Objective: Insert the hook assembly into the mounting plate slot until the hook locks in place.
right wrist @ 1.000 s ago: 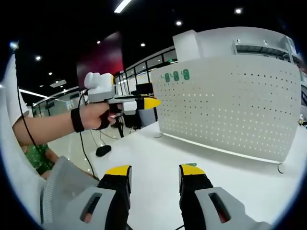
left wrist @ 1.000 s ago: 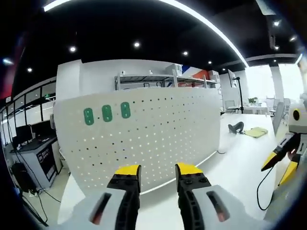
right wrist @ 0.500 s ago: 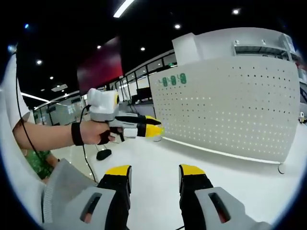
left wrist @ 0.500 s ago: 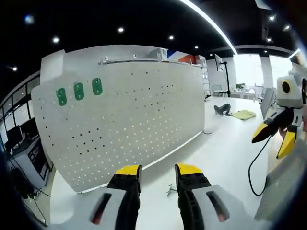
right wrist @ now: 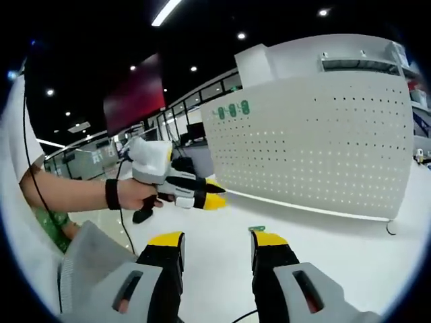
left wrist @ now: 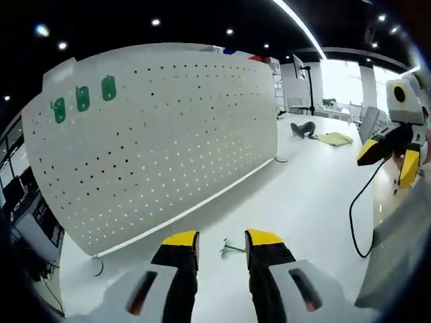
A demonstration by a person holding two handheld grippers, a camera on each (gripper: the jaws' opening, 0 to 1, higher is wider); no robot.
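A dark ceiling dotted with spotlights and crossed by a light strip (left wrist: 296, 27) hangs over the open office. Below it a long white table (left wrist: 296, 202) carries an upright white pegboard (left wrist: 168, 134) with three green plates (left wrist: 82, 98) near its top corner. A small metal hook (left wrist: 231, 248) lies flat on the table, just ahead of the left gripper (left wrist: 222, 241), whose jaws stand parted and empty. The right gripper (right wrist: 217, 240) is likewise parted, holding nothing.

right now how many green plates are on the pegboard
3, in a row at the upper left corner of the pegboard: green plates. None seems hidden.
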